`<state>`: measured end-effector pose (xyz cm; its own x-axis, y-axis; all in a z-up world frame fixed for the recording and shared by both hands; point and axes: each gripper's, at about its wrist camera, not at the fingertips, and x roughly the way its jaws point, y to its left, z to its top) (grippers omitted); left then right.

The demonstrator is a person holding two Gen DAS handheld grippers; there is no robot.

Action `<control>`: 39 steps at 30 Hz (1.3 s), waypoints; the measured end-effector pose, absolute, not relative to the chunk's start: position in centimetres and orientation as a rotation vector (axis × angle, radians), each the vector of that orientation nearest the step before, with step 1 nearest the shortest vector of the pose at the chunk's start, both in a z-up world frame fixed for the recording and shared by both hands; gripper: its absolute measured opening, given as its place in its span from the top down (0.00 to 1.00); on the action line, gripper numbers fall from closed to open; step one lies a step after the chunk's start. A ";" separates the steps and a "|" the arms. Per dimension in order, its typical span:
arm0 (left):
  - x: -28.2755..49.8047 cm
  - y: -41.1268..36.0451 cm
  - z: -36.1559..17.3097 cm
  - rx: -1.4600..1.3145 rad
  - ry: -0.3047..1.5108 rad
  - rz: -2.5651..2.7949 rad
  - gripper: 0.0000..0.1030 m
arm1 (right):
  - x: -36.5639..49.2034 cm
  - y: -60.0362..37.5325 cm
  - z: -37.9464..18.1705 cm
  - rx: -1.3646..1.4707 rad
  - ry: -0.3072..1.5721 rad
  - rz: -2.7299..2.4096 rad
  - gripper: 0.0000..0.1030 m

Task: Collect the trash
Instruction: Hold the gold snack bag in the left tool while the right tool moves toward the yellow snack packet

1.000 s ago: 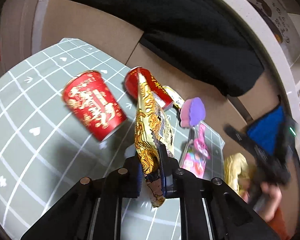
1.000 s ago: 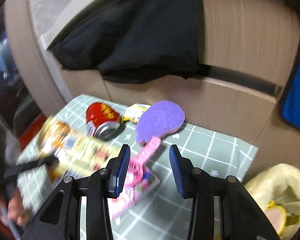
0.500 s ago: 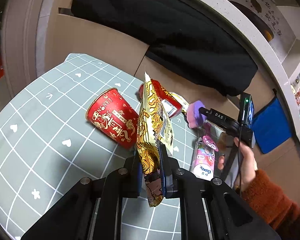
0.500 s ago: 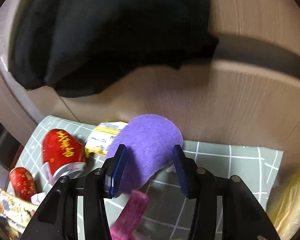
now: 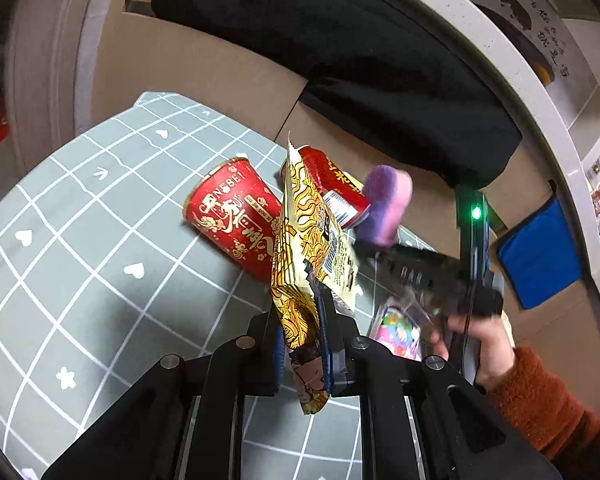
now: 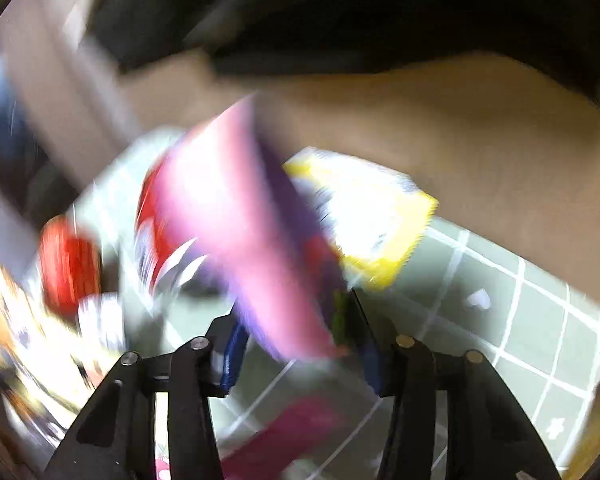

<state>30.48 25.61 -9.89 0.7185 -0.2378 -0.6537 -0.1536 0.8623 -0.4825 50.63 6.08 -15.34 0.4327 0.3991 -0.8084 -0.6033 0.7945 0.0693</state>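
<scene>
The right claw (image 6: 296, 344) has been closing around the purple-pink pad (image 6: 256, 240) – it slants up toward eleven o'clock from between the jaws – while the left claw (image 5: 302, 354), clamped, holds the golden wrapper (image 5: 304, 248).

A gold snack wrapper (image 5: 300, 256) stands upright and crumpled; a red cup (image 5: 232, 216) lies tipped on the mat beside a purple-pink sponge (image 5: 386, 204).

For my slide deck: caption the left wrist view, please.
Left tool grips a gold snack wrapper above a red cup on the grid mat.
</scene>
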 end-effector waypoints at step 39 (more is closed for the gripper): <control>24.8 19.8 -3.1 -0.443 0.666 -0.039 0.86 | 35.1 -7.5 -8.3 -0.130 0.849 0.804 0.75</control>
